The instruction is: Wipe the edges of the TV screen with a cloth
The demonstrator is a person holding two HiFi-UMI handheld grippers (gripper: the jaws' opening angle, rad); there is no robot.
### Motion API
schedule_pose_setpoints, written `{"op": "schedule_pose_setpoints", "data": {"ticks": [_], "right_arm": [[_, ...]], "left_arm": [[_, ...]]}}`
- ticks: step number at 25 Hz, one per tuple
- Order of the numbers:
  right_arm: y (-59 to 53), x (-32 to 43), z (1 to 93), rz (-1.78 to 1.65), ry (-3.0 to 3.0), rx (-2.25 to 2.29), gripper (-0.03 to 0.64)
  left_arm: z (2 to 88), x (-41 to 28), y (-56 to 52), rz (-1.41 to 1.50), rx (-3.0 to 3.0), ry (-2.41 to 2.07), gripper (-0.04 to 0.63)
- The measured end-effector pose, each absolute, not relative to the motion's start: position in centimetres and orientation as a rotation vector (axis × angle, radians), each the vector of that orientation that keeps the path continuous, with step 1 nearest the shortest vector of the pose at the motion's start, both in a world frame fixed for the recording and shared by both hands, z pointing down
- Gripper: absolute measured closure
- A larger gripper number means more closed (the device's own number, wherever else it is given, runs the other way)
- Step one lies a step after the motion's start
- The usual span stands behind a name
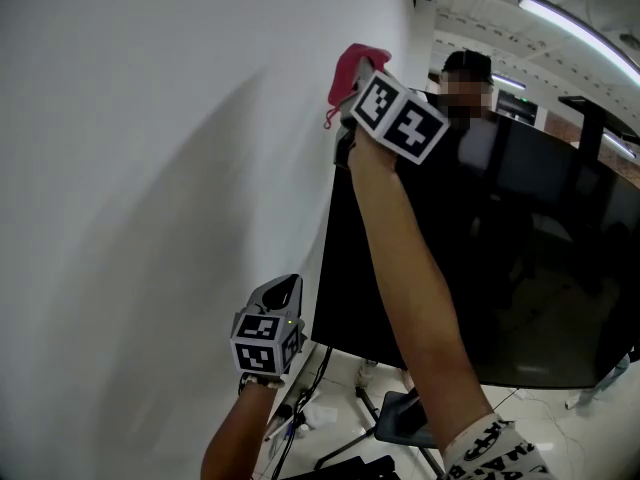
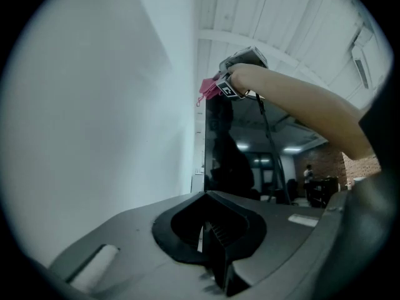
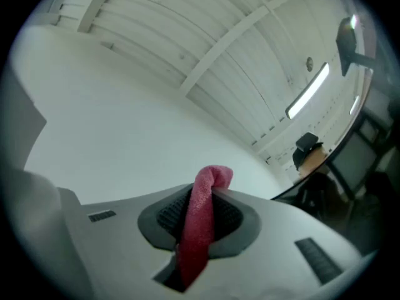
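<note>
The big black TV screen [image 1: 520,268] stands on a stand beside a white wall. My right gripper [image 1: 348,108] is raised to the screen's top left corner and is shut on a pink cloth [image 1: 350,68], which bunches above the jaws. In the right gripper view the cloth [image 3: 200,230] runs up through the closed jaws, with the TV's edge [image 3: 350,167] at the right. My left gripper [image 1: 285,290] hangs low by the screen's lower left corner, shut and empty. The left gripper view looks up the TV's left edge [image 2: 206,142] to the cloth [image 2: 207,88].
The white wall [image 1: 150,188] runs close along the TV's left side. Stand legs and cables [image 1: 340,418] lie on the floor below the screen. A person [image 1: 468,68] shows beyond the TV's top edge. Ceiling strip lights [image 1: 570,23] are on.
</note>
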State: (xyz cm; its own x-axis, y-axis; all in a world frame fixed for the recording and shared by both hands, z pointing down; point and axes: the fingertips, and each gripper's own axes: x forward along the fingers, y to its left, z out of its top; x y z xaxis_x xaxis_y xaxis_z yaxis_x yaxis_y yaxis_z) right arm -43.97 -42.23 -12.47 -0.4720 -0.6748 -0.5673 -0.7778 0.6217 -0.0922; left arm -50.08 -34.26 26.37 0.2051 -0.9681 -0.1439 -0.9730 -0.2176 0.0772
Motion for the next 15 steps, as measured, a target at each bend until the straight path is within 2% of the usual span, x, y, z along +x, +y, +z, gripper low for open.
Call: {"op": "schedule_pose_setpoints", "data": {"ticks": [6,10,12,15], "right_arm": [[-41.3,-42.1,-10.3,0.093,2.302,-1.110,0.554],[-41.9,-40.7,-10.2,0.132,2.334,-1.198,0.554],[-41.7,-38.8,-11.0,0.243,2.340,-1.269,0.554],[-40.1,-36.7,-12.9,0.605,2.362,-1.413,0.554]], "left_arm": [[25.9,-48.5,-33.5,0.255,-2.452,1.876,0.594],[24.8,-46.3,-34.4,0.249,-2.494,1.810,0.594],[24.1,-44.5,-34.8,0.244,-2.516,1.764,0.594],[24.2,-42.4,-35.1,0.234,-2.554,1.714,0.594]]}}
